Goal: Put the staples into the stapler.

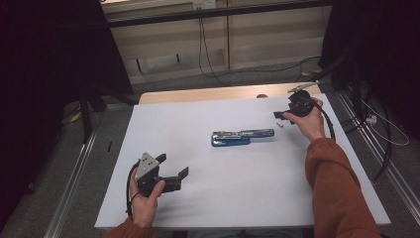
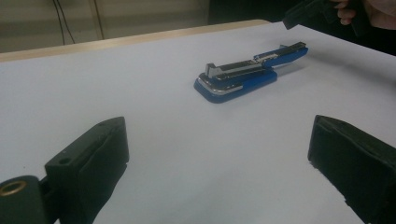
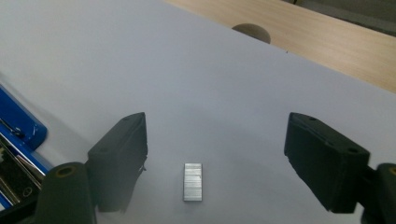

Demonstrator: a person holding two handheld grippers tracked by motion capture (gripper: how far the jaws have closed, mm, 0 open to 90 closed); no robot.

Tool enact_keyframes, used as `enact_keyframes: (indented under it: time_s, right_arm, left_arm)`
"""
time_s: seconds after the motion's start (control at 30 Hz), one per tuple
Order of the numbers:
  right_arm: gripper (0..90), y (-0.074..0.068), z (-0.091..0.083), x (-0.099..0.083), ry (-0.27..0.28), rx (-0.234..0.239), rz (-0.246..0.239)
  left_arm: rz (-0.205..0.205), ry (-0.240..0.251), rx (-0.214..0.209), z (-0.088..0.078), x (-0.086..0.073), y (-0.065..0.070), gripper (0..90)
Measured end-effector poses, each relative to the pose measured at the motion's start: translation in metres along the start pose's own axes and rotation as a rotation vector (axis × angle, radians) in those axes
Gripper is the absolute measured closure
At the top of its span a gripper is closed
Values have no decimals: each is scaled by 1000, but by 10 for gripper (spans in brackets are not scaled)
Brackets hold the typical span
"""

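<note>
A small silver block of staples (image 3: 193, 181) lies flat on the white counter (image 3: 201, 84), its long sides running away from the viewer in the right gripper view. Just beside it lies a blue stapler (image 1: 242, 137) with its top swung open, the metal staple channel exposed, stretched lengthwise near the middle of the counter.

Right gripper (image 1: 280, 115) hovers by staple strip (image 1: 280, 125), beyond blue stapler (image 1: 241, 137).

Bare white table (image 1: 237, 178) lies open all round the blue stapler (image 1: 241, 137) at its middle.
</note>
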State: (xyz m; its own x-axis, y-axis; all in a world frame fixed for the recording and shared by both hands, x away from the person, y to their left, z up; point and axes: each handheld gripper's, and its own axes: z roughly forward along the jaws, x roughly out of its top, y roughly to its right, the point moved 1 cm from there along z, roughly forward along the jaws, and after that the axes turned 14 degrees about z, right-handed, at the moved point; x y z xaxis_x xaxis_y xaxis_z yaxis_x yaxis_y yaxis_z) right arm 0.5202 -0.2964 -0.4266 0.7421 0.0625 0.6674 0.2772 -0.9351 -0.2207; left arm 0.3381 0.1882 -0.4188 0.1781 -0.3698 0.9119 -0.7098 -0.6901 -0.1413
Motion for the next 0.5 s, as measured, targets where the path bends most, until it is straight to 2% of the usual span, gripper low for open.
enact_keyframes:
  time_s: [0.07, 0.17, 0.5]
  right_arm:
    - [262, 0, 2, 0, -11, 10, 3]
    - [359, 1, 5, -1, -29, 14, -17]
    - [479, -1, 15, -7, -118, -1, -75]
  left_arm:
    - [11, -14, -4, 0, 0, 0, 53]
    - [4, -25, -6, 2, -1, -1, 53]
    - [-2, -26, -9, 2, -1, -1, 53]
